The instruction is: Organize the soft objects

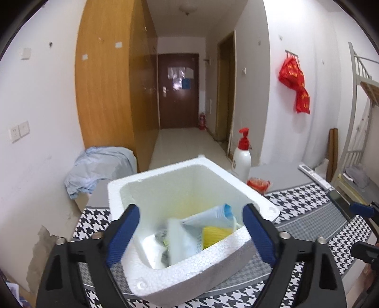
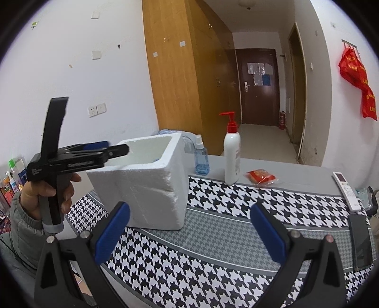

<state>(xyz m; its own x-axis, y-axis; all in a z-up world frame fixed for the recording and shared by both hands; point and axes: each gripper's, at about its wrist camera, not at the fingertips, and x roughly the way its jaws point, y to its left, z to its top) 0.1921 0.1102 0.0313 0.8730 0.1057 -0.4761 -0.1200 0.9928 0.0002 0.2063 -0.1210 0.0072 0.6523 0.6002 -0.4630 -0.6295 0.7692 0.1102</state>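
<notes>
Left wrist view: my left gripper (image 1: 190, 233), jaws released, frames the foam box (image 1: 151, 181), frame centre; soft packets (image 1: 208, 221) lie inside.
Right wrist view: my right gripper (image 2: 189, 233), jaws released, above the houndstooth cloth (image 2: 225, 239); box interior hidden; red packet (image 2: 260, 176) right of the pump bottle (image 2: 232, 154).

White walls (image 1: 47, 99); tall wooden wardrobe (image 1: 106, 90) on left. Tiled corridor floor (image 1: 184, 144) leads to dark brown door (image 1: 178, 92). Ceiling lamp (image 1: 187, 9) unlit. Metal bunk-bed frame (image 1: 360, 99) at right.

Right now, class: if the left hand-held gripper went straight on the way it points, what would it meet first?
Probably the foam box: the open left hand-held gripper points into it, toward the packets inside.
</notes>
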